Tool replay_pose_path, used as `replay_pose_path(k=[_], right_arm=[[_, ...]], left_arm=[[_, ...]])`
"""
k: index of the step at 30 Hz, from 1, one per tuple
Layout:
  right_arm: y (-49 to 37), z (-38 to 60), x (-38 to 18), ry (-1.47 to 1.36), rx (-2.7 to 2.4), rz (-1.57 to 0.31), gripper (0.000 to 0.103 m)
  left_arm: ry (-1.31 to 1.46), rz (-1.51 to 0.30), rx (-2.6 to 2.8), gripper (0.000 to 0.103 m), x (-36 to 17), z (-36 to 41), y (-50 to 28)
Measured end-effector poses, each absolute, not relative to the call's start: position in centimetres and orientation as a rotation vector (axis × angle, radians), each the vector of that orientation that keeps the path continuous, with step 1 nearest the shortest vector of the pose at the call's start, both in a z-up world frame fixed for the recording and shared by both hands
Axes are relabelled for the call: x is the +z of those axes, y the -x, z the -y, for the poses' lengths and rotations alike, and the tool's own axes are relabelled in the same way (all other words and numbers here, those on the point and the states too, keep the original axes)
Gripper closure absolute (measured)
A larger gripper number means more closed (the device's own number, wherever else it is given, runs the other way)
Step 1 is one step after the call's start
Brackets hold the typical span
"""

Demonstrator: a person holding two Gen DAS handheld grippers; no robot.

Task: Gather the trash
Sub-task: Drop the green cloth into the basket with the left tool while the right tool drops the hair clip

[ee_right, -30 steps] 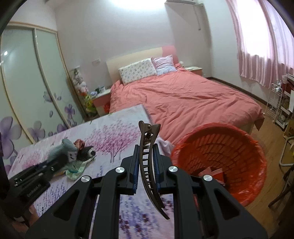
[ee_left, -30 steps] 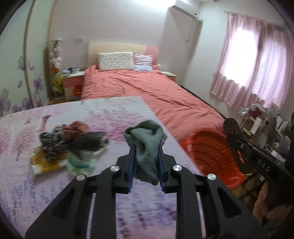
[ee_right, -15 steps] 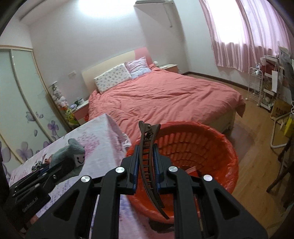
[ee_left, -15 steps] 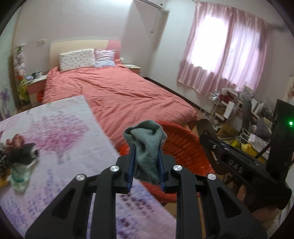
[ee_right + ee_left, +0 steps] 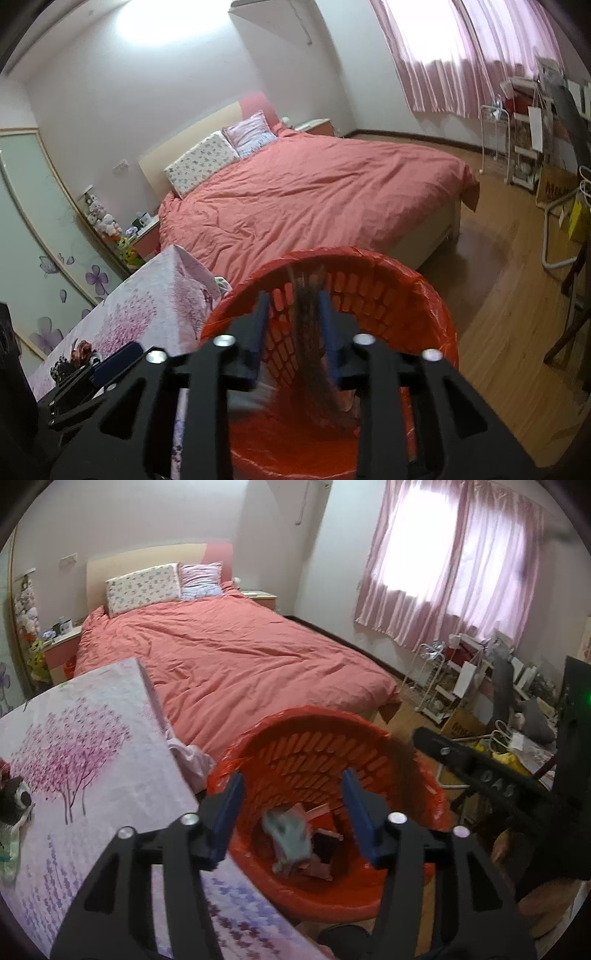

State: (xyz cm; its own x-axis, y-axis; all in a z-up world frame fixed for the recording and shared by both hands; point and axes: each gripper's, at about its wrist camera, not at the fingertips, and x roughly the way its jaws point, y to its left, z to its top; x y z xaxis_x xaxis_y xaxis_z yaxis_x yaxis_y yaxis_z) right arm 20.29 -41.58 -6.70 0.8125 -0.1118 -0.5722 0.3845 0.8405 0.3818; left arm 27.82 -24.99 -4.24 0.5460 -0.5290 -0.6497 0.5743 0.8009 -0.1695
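An orange-red basket (image 5: 402,768) lined with a red bag stands on the floor beside the table; it also shows in the right wrist view (image 5: 417,299). My left gripper (image 5: 291,812) is open above it. The grey-green cloth (image 5: 290,834) is blurred, inside the basket with other trash. My right gripper (image 5: 291,325) is open over the basket. The brown hair clip (image 5: 314,354) is a blurred streak between its jaws, dropping free.
The table with a pink tree-print cloth (image 5: 85,760) lies left of the basket, with a pile of leftover items at its left edge (image 5: 11,805). A bed with a salmon cover (image 5: 229,657) lies beyond. Cluttered racks (image 5: 465,675) stand right under the pink curtains.
Both grippers moved over the basket and opened. The cloth left the left gripper and fell into the basket. The hair clip is slipping out of the right gripper.
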Motion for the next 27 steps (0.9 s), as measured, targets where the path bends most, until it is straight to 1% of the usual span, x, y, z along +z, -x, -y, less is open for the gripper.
replay_pose_path(k=[3, 6, 8, 9, 10, 17, 27], right_arm=[[-19.9, 41.2, -7.0, -0.5, -0.292, -0.575, 0.065], [-19.9, 40.7, -7.0, -0.481, -0.297, -0.59, 0.065], [-20.0, 40.3, -6.8, -0.464, -0.298, -0.6, 0.062], [-20.0, 39.9, -6.7, -0.457, -0.296, -0.6, 0.058], [-20.0, 39.6, -6.6, -0.45, -0.293, -0.602, 0.058], [-20.6, 35.7, -6.0, -0.383, -0.243, -0.631, 0.058], [-21.8, 29.4, -6.4, -0.287, -0.135, -0.694, 0.058]], left_arm=[[-0.069, -0.755, -0.615, 0.038, -4.6, 23.7, -28.2], [-0.084, -0.753, -0.549, 0.028, -5.0, 22.2, -28.3], [-0.093, -0.743, -0.5, 0.02, -5.0, 20.8, -28.1], [-0.104, -0.734, -0.476, 0.019, -5.0, 20.0, -27.9], [-0.112, -0.729, -0.462, 0.019, -5.0, 19.5, -27.8], [-0.199, -0.701, -0.348, 0.018, -5.2, 14.1, -27.3], [-0.111, -0.725, -0.224, 0.018, -5.0, 4.2, -27.2]])
